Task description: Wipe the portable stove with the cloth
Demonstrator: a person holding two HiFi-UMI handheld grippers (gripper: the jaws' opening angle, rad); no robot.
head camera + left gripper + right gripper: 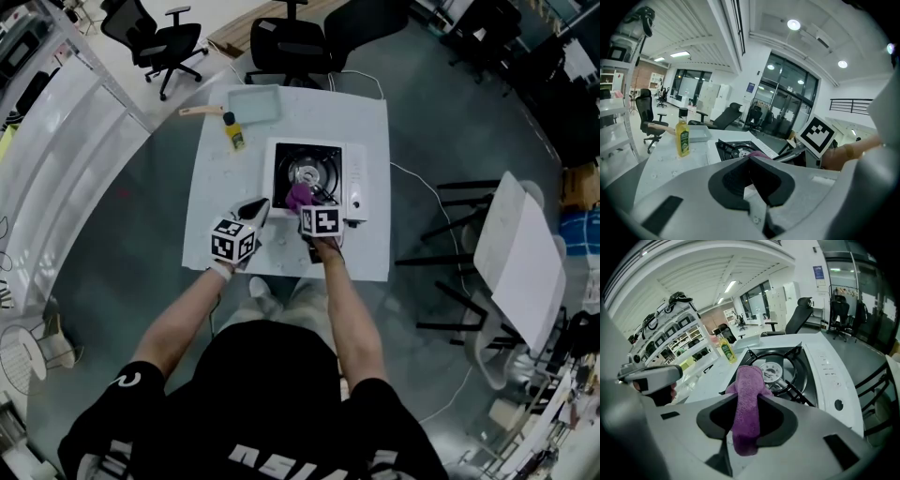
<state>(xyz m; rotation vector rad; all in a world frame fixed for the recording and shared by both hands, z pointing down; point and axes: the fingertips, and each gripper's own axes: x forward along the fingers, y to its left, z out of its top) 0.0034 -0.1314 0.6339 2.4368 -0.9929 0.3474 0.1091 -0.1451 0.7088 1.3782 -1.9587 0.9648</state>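
Evidently soft, light and limp, the cloth point(749, 380) is best pinched mid-bunch, as the right gripper point(749, 400) clamps it over the near edge of the portable stove point(834, 376); the left gripper point(751, 158) is closed, empty.

The purple cloth point(749, 401) looks soft and fuzzy. The stove point(829, 376) has a smooth, glossy white body, and its burner point(771, 372) is shiny metal. The yellow bottle point(682, 137) looks like glossy plastic.

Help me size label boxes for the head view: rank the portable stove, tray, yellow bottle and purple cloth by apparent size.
1. portable stove
2. tray
3. purple cloth and yellow bottle: both small, and too alike to rank.
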